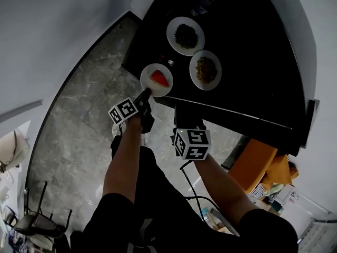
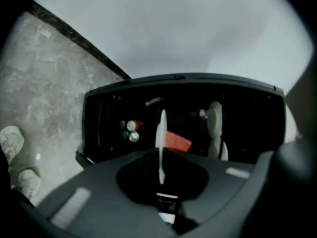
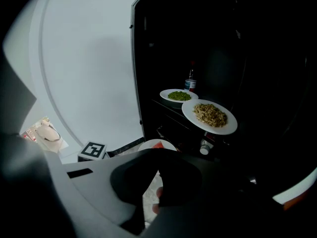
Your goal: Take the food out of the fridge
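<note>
My left claw [image 1: 144, 94] pinches the rim of a white plate [image 1: 150, 70] bearing a red slice [image 1: 160, 78]. My right claw [image 3: 151, 182] stands slightly apart, empty. In the fridge [image 1: 253, 62] sit a plate of greens [image 1: 185, 52] and a plate of brown food [image 1: 205, 87].

I see a white plate [image 1: 149, 73] with red wedge [image 1: 160, 78] mid-frame; greens plate [image 1: 171, 36], grain plate [image 1: 206, 87] above, in the fridge [image 1: 253, 46].

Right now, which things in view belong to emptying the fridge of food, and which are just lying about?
Job: plate with the red slice, in the left claw; plate of greens; plate of yellow-brown food; fridge.
Lying about: bottle and cans inside the fridge; chair on the floor.
</note>
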Available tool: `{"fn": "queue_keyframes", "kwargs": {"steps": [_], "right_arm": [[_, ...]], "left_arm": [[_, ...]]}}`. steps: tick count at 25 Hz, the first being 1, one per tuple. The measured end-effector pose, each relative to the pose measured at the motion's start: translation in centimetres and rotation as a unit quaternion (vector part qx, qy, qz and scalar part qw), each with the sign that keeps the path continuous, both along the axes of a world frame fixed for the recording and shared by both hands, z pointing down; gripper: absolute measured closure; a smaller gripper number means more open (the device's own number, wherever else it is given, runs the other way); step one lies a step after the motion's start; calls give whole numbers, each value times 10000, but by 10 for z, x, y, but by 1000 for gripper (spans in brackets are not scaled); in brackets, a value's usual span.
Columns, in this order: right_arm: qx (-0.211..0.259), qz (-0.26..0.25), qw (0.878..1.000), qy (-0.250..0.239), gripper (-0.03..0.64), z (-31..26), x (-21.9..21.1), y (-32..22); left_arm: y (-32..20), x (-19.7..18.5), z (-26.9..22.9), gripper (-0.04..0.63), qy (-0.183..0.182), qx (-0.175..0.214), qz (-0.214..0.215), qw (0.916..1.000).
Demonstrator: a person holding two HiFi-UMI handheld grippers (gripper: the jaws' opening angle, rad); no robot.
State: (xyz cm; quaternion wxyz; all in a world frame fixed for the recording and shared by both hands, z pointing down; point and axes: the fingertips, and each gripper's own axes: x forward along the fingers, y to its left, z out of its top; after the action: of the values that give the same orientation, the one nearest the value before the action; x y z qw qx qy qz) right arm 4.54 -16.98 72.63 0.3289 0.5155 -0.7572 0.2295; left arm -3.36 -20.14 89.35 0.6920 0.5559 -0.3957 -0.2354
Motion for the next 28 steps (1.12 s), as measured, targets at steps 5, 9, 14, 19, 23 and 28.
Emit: {"fn": "queue_keyframes", "kwargs": {"steps": [5,9,14,19,23,28], "right_arm": [[82,-40,9999,-58,623,-19,1,11],[195,-64,9997,-101,623,-41,0,18],[376,-23,9990,-243,623,-75,3,22],[634,-1,9974,-356,623,-111,0,26],[803,66,9956,-472,623,-143,0,31],[956,100,9942,-484,623,-177,5,48]], "left_arm": [[49,-15,-48,584,24,55,-76,10000],[76,-38,-99,584,46,191,-240,9995],[96,-62,-167,583,-5,122,-375,9992],[111,-77,-239,581,-167,186,-392,9989],[114,-79,-292,583,32,285,-309,9991],[120,-76,-355,581,84,321,-60,9994]]}}
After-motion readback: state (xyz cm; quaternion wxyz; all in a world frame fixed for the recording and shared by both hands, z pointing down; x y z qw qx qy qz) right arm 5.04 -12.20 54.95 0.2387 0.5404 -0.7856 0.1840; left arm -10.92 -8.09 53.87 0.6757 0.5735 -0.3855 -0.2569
